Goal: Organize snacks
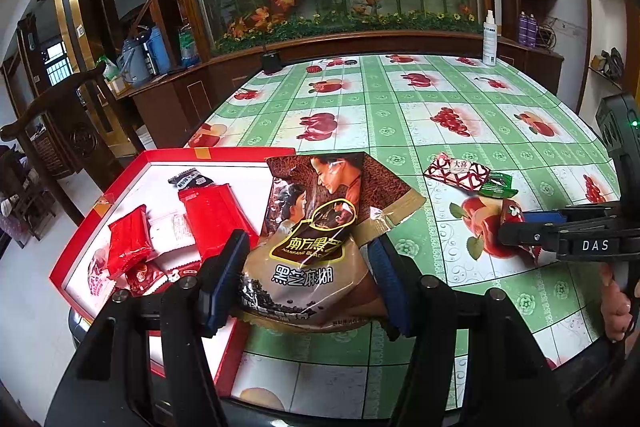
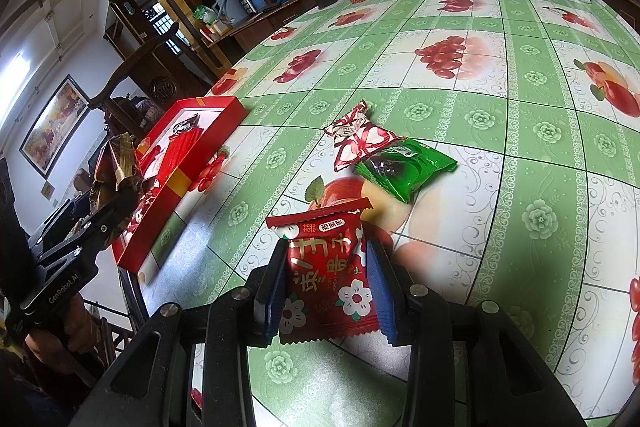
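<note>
At far left the shallow red cardboard box held flat packets. My left gripper had its jaws grasping a glossy brown sesame bag above the box's edge. My right gripper had its jaws clenched on a crinkly red snack packet over the worktop, green packet beyond.

White spray bottle stands on the fruit-print tablecloth; perhaps flasks behind.

We are seeing the box sitting at the table's left edge, packets lying inside it. Two wrapped snacks are lying touching, right of the box.
</note>
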The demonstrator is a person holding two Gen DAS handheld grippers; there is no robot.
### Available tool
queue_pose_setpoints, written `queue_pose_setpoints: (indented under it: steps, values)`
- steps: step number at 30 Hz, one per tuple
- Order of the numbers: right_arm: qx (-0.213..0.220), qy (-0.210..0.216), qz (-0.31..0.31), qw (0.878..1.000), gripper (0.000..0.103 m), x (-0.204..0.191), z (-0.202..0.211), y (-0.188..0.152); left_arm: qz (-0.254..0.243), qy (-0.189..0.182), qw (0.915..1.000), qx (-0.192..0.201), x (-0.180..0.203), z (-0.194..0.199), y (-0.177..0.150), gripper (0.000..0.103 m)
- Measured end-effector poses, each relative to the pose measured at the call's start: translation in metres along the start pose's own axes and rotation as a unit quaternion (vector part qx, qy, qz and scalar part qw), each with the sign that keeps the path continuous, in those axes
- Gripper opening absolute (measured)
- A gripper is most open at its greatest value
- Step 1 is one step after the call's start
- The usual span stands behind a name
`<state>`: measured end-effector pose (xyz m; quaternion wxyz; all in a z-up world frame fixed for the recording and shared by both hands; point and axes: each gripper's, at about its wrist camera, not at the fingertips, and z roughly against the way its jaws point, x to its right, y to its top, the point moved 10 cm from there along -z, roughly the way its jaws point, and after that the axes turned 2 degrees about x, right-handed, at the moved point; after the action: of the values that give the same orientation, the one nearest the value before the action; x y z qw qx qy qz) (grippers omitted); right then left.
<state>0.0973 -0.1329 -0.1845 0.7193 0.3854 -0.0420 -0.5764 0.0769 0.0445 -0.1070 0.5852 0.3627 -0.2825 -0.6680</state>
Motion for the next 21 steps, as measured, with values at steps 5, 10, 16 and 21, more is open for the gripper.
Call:
queue_pose_setpoints:
  steps: [5, 10, 16, 21]
  values:
    - [0.001, 0.001, -0.002, 1.000, 0.039, -0.001, 0.000, 0.000, 0.006, 0.003, 1.0000, 0.001, -0.006, -0.001, 0.000, 0.060]
    - [0.002, 0.002, -0.004, 1.000, 0.039, -0.002, 0.000, 0.000, 0.010, 0.003, 0.9999, 0.006, -0.010, -0.001, 0.001, 0.060]
    - [0.003, 0.002, -0.007, 1.000, 0.039, -0.001, 0.000, 0.000, 0.018, 0.003, 0.9998, 0.007, -0.018, -0.001, -0.001, 0.060]
    - [0.007, 0.000, -0.011, 1.000, 0.039, 0.000, 0.000, -0.001, 0.028, 0.002, 0.9996, 0.010, -0.026, -0.001, -0.002, 0.060]
